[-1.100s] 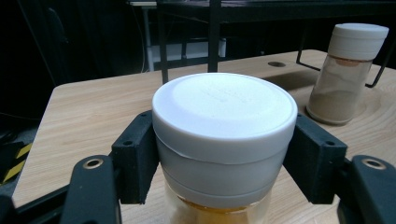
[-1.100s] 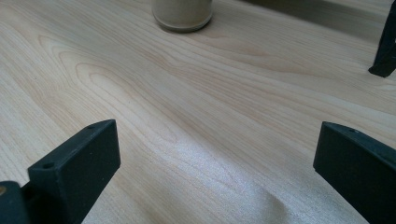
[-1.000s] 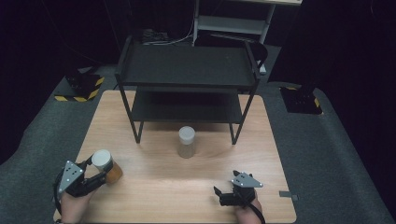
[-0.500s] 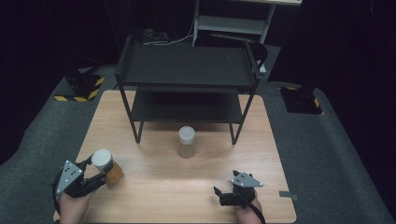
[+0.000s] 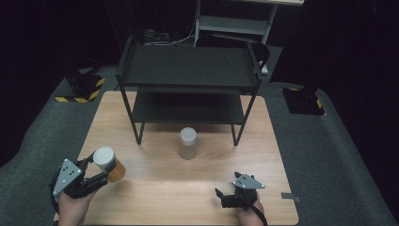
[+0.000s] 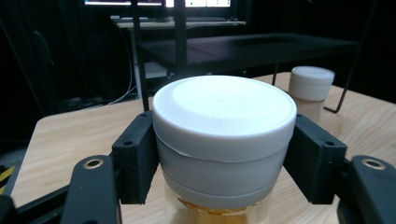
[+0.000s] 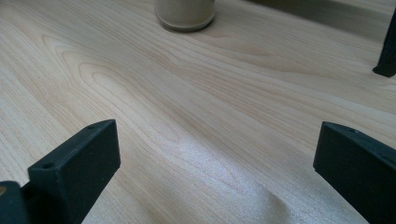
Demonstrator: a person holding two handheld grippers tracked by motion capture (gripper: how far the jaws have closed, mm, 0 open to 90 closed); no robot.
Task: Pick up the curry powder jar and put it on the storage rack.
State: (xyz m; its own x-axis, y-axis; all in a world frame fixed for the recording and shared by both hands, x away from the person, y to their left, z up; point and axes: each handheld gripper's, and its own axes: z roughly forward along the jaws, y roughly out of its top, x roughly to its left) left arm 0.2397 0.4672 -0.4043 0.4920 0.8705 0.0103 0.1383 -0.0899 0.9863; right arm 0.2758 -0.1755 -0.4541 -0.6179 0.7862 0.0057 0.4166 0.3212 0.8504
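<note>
At the left near corner of the wooden worktop (image 5: pixel 155 188), the left claw (image 5: pixel 96 172) pinches an amber jar (image 5: pixel 109 165) with a white lid, its 2 black jaws pressed against opposite sides of the lid. In the left gripper view the jar (image 6: pixel 224 140) stands upright between those jaws, the lid's flat top facing up and amber showing through the body below the lid. The high view shows this jar tilted a little toward the middle of the worktop, and whether its base touches the wood cannot be told.

Near the middle of the worktop, a 2nd jar (image 5: pixel 187 143) with a white lid stands upright just in front of the black 2-tier shelf rack (image 5: pixel 188 70), between the rack's 2 front legs and well apart from both claws.

At the right near edge, the right claw (image 5: pixel 225 197) rests low over the wood with its jaws spread wide and bare wood between them.
</note>
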